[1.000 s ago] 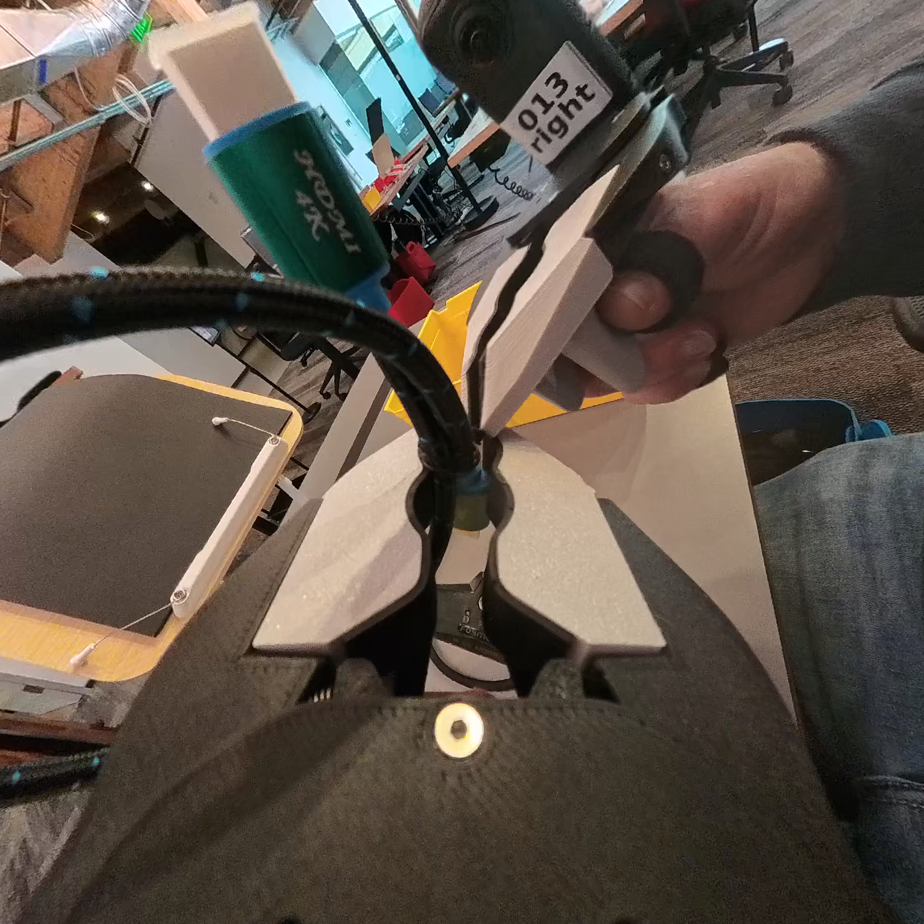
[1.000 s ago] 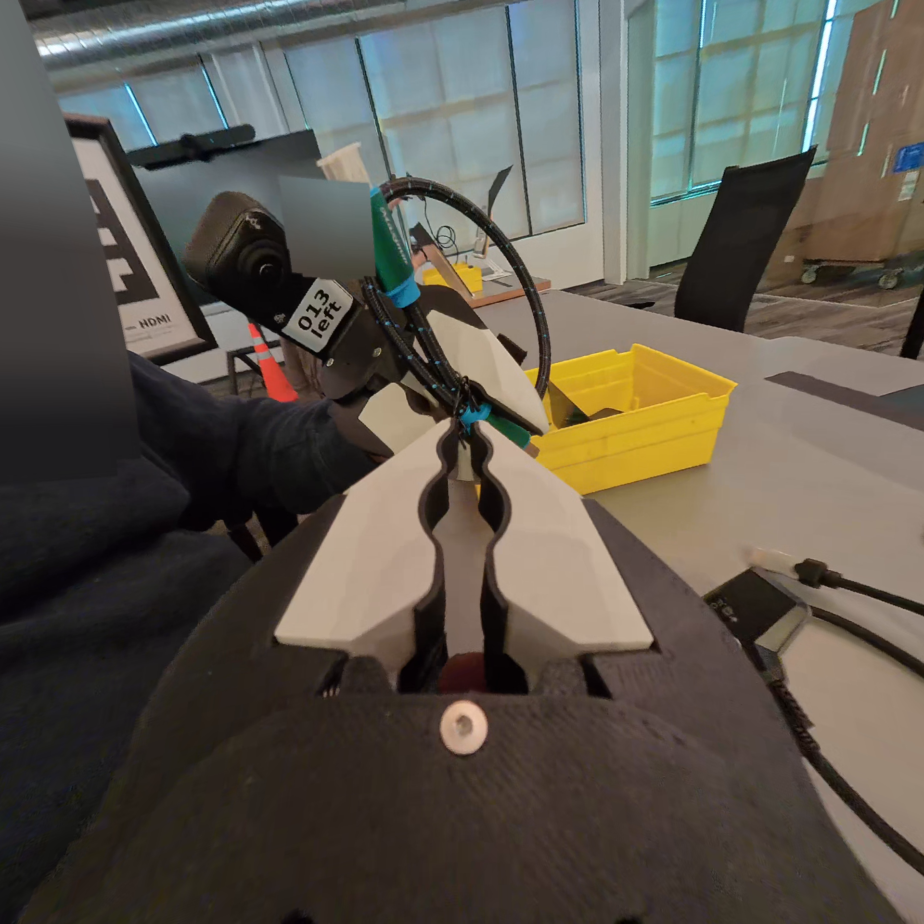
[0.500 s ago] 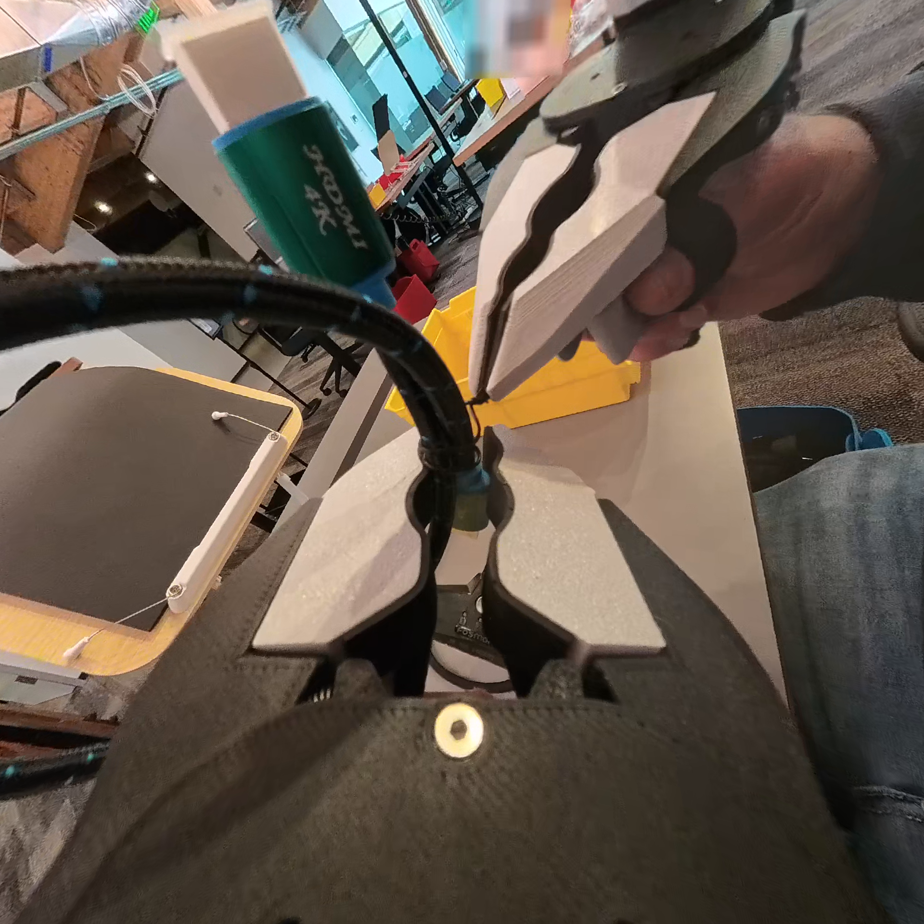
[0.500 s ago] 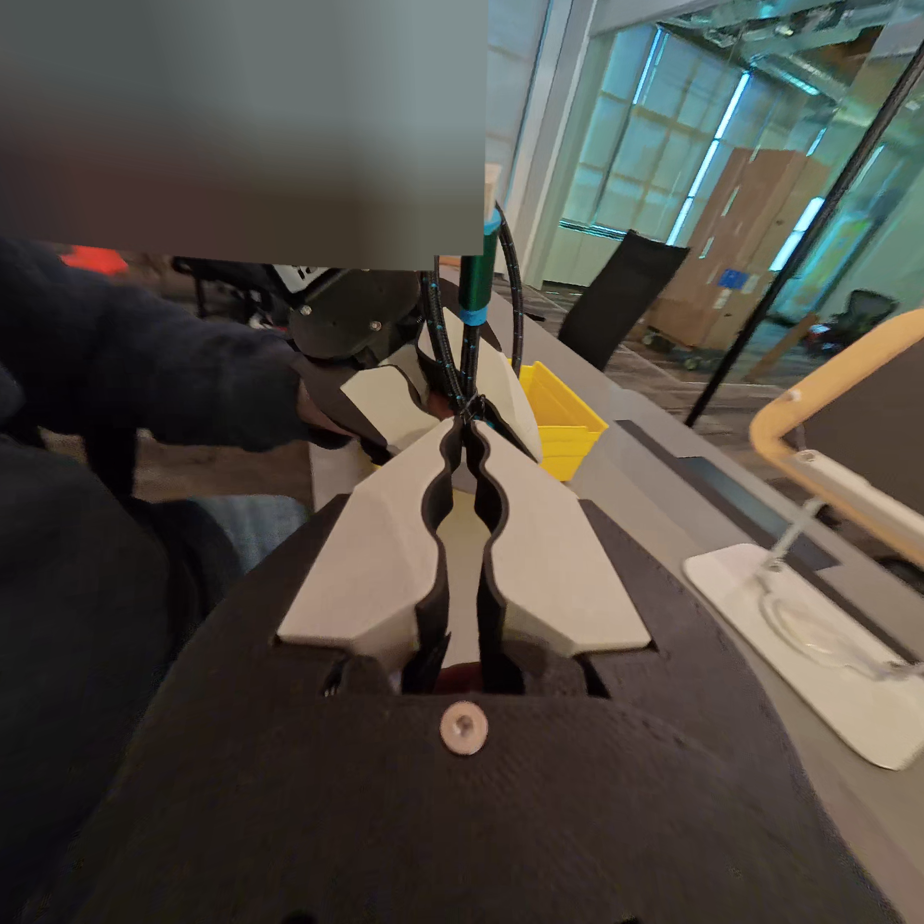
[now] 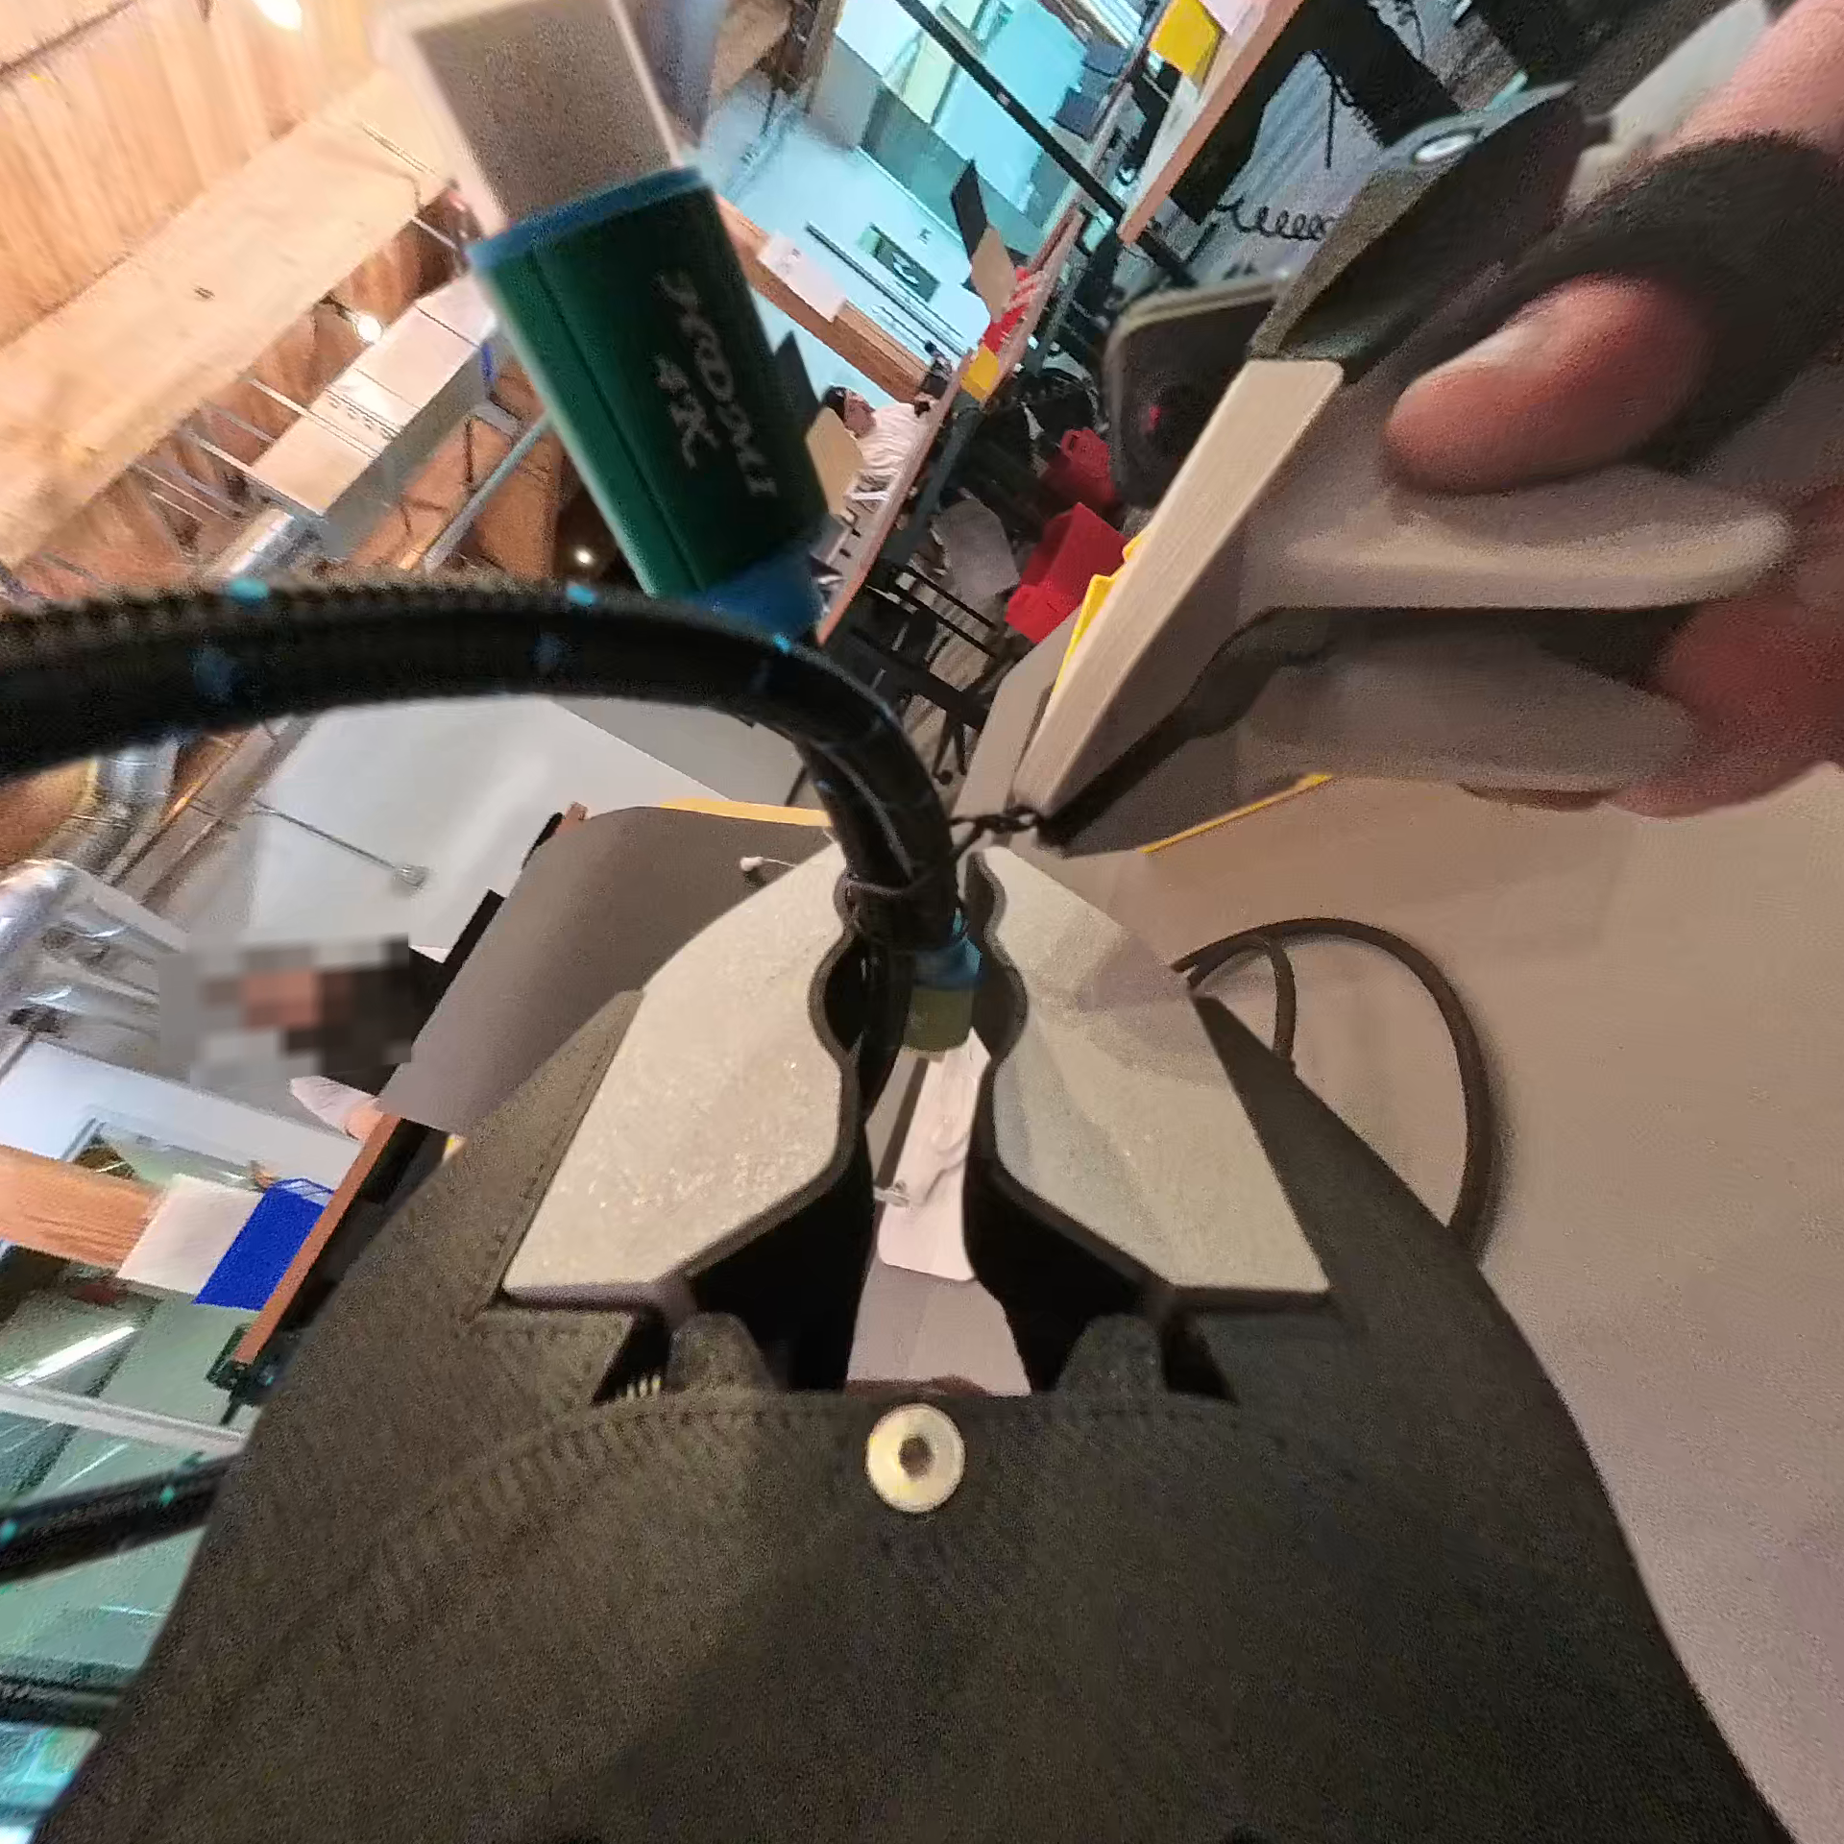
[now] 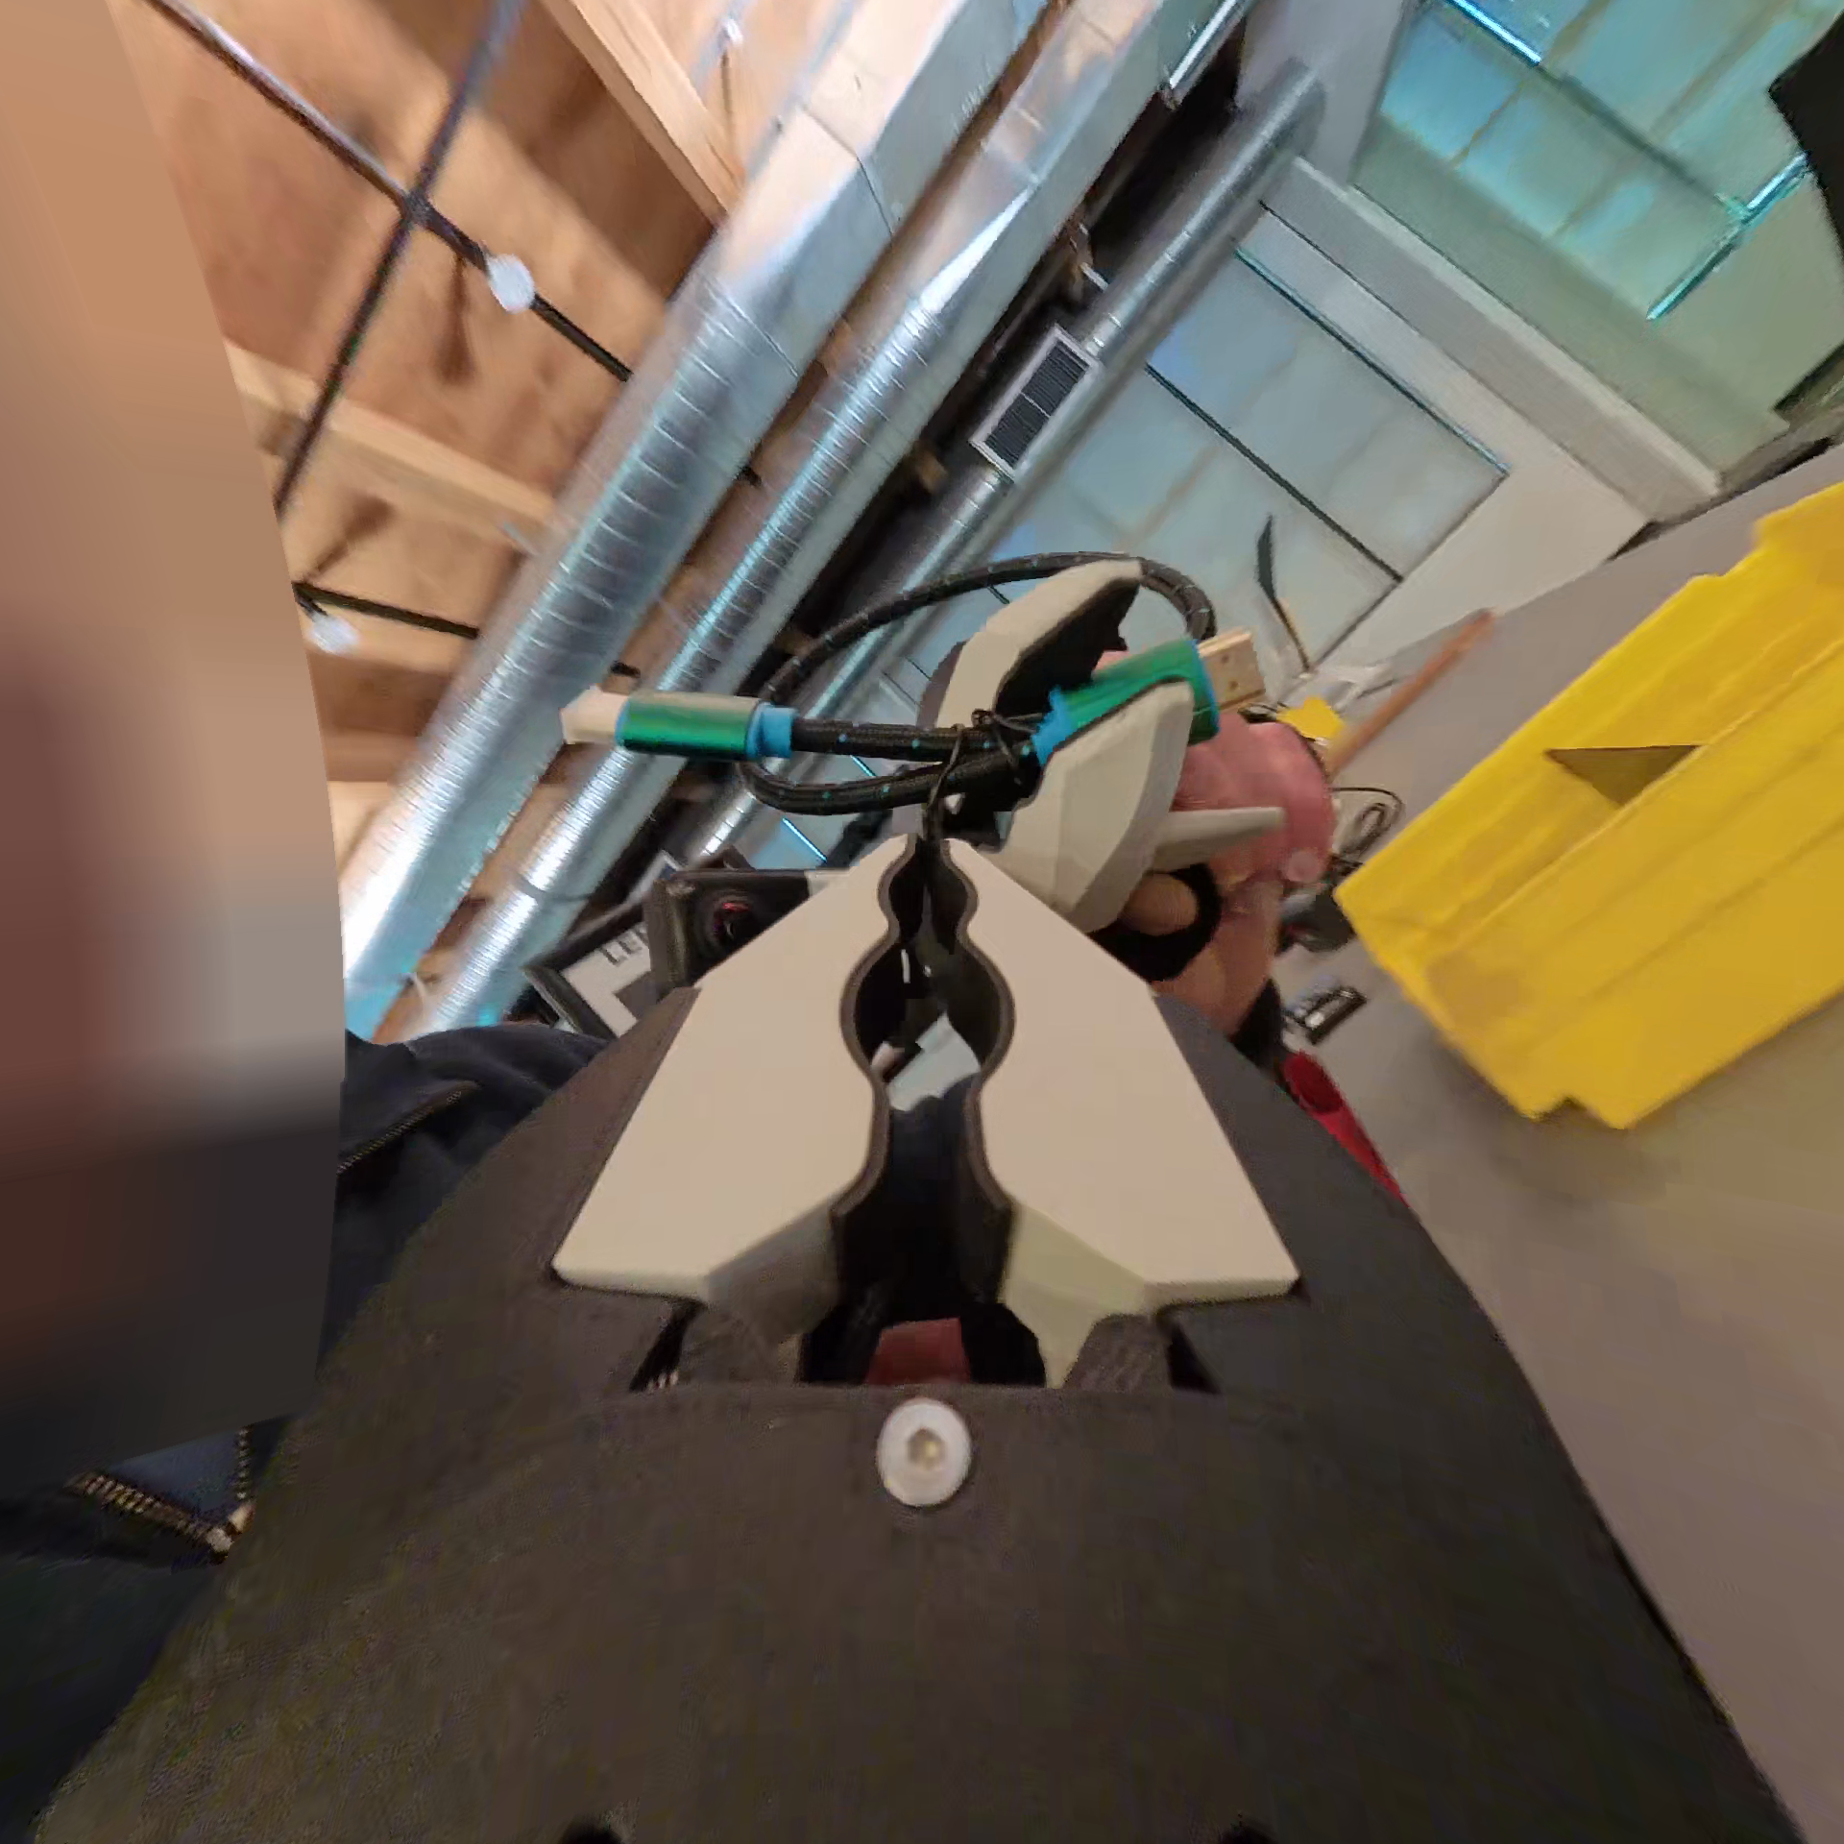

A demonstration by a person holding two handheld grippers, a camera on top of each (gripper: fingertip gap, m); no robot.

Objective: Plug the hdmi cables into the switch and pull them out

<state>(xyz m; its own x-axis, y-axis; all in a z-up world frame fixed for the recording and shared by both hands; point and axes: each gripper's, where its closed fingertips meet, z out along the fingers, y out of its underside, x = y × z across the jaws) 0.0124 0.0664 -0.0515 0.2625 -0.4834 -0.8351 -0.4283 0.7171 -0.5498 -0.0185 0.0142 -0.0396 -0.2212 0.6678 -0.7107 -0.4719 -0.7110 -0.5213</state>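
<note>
A coiled black braided hdmi cable (image 5: 419, 639) has a green plug (image 5: 649, 399) at each end. My left gripper (image 5: 918, 888) is shut on the cable at its second green plug (image 5: 938, 1018) and holds the bundle in the air. It also shows in the right wrist view (image 6: 1078, 718) with that plug (image 6: 1148, 689) between its fingers. A thin black twist tie (image 5: 998, 823) binds the coil. My right gripper (image 6: 928, 858) is shut on the tie's end, and its tips (image 5: 1038, 823) are just right of the bundle. The switch is out of view.
A yellow bin (image 6: 1646, 848) stands on the grey table (image 6: 1597, 1247) to the right. A loop of black cable (image 5: 1437, 998) lies on the table below the grippers. Hands hold both grippers close together.
Both grippers have rolled and tilted, so the views swing toward the ceiling. The right gripper's tips have drawn right of the bundle, and the tie now stretches between them.
</note>
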